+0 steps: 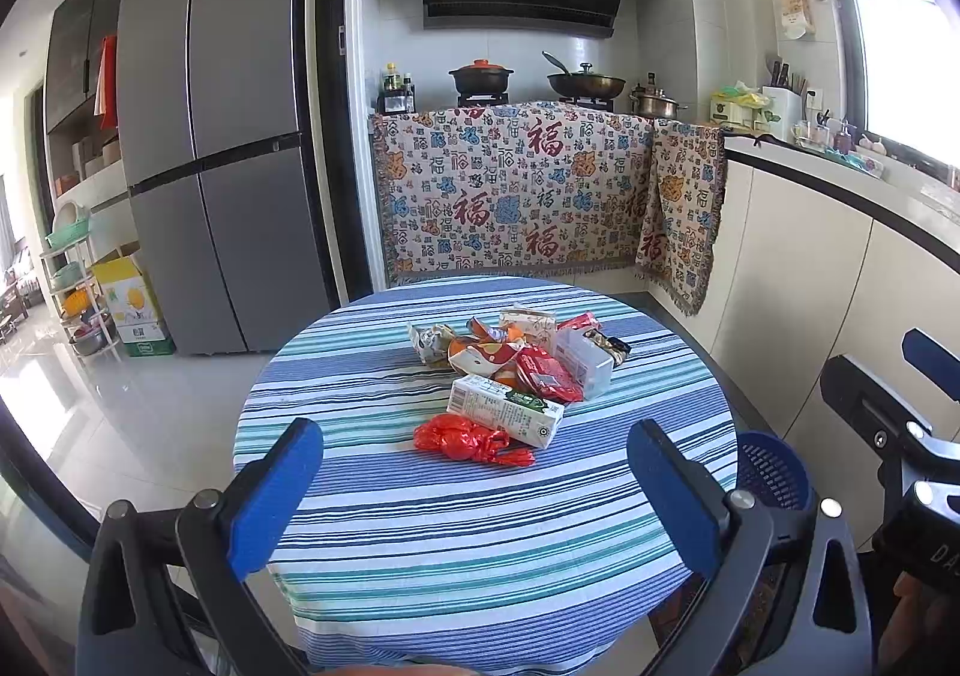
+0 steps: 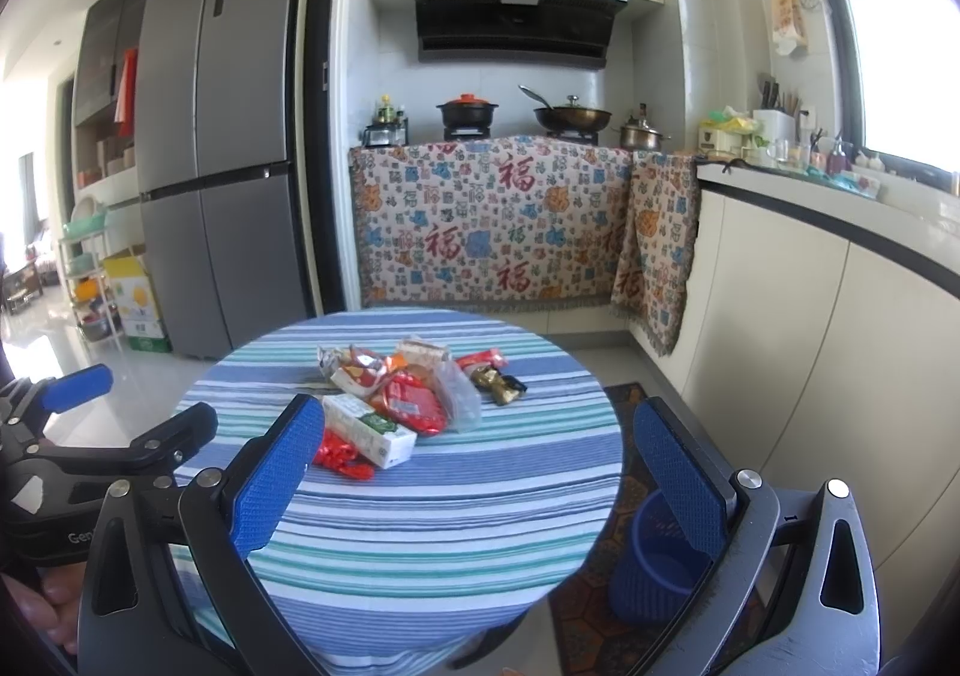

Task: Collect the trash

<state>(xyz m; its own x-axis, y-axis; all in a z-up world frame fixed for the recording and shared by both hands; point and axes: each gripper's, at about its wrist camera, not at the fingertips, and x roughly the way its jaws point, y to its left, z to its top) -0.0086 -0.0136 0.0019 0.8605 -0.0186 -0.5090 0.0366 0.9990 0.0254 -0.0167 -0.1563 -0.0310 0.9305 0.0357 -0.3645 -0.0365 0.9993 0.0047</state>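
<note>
- The trash (image 1: 516,370) lies in a loose heap on the round striped table (image 1: 420,544), past its middle toward 12 o'clock from me.
- Nearest me in the heap is a red wrapper (image 1: 465,439), touching a carton (image 1: 507,410) lying on its side just behind it.
- Behind those, a red packet (image 1: 549,373) lies against a clear box (image 1: 585,361); more wrappers are piled at the back.
- A blue bin (image 2: 651,562) stands on the floor off the table's edge, at about 4 o'clock, on a patterned rug (image 2: 624,406).
- Fridge (image 1: 216,135) at 10 o'clock, cloth-draped counter (image 1: 510,190) with pots at 12, well beyond the table.
- My left gripper (image 1: 474,487) hovers over the near table edge, jaws spread wide, nothing between them.
- My right gripper (image 2: 486,466) hangs level beside it, also spread wide and empty, its left finger (image 2: 273,472) overlapping the red wrapper in view.
</note>
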